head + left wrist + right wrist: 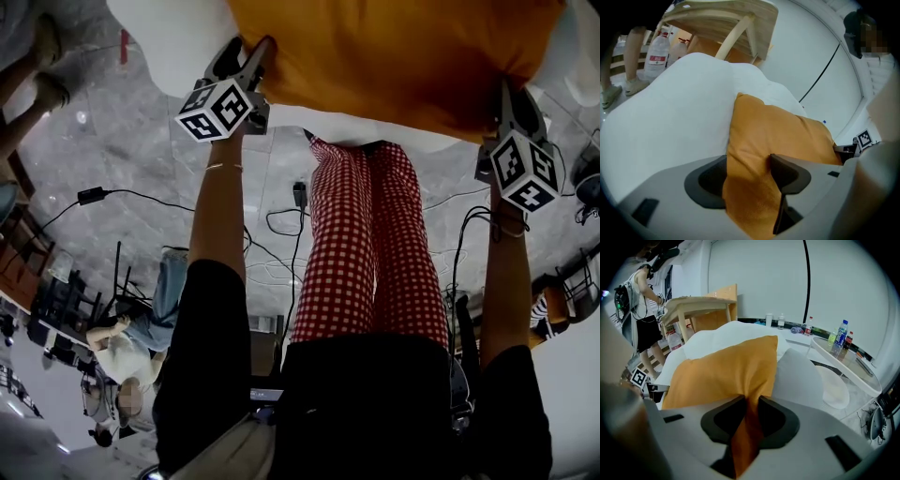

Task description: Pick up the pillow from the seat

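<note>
1. Pinching a thin fold is the first risk. The right claw [750,416] is clamped narrow on a corner of the pillow [726,371], and it seems to hold cloth rather than stuffing. Once the full weight hangs from it, that fold could slide out.
2. The left claw [749,180] is closed on a thicker stretch of the pillow's edge, so its jaws stand wider. With two unequal grips, a slip on one side would leave the pillow swinging from the other, and it might pull free there too.
3. The pillow hangs between the two claws, standing on edge against the white seat [679,108]. I cannot tell whether its lower edge is clear of the seat. If it is not, a slanted lift would drag the cover over the soft seat and tug against both grips.
4. A pale cushion [799,376] lies just beside the pillow on the right. A sideways pull could carry it along or roll it off.
5. Farther out, a round desk [862,380] with bottles [841,336] stands to the right, and cables [281,225] lie on the floor near the person's feet. A wide swing or a blind backward step could knock the bottles or snag a cable.
</note>
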A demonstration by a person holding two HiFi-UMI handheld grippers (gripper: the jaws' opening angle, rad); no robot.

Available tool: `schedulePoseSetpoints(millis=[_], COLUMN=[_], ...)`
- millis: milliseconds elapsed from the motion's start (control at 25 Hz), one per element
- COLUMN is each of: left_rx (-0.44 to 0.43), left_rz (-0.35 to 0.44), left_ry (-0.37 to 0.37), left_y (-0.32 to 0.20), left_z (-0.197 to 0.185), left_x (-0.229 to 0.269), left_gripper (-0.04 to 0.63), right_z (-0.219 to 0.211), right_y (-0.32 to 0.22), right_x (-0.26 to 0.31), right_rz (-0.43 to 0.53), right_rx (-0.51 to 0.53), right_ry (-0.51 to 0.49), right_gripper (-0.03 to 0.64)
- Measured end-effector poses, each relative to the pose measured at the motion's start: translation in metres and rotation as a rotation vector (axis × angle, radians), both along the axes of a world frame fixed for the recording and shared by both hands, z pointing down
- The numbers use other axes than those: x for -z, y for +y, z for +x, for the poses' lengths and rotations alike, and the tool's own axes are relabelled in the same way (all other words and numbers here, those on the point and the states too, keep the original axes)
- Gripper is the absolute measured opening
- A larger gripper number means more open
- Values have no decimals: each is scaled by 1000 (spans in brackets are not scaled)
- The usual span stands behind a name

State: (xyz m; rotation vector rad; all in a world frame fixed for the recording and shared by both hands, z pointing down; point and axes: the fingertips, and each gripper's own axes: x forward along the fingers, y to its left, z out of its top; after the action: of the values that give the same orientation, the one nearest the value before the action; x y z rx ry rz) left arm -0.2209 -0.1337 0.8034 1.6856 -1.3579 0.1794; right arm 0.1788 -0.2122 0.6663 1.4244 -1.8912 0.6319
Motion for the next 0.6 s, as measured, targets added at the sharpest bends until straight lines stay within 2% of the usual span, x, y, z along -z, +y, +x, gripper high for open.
schedulePoseSetpoints(millis=[280, 400, 600], left_rx=[38, 29, 27], left_rz=[21, 22, -19], left_ry=[13, 40, 59], left_y=[0, 0, 3], left_z=[0, 5, 9], left_x=[0, 0, 2], left_gripper=[275, 215, 128], right_z=[-1, 0, 1], right_y=[1, 1, 4], right_x=[1, 0, -1], right_rz=[-1, 0, -4], right_rx=[2, -1, -6], right_ry=[-10, -14, -22], right_gripper=[95, 95, 95])
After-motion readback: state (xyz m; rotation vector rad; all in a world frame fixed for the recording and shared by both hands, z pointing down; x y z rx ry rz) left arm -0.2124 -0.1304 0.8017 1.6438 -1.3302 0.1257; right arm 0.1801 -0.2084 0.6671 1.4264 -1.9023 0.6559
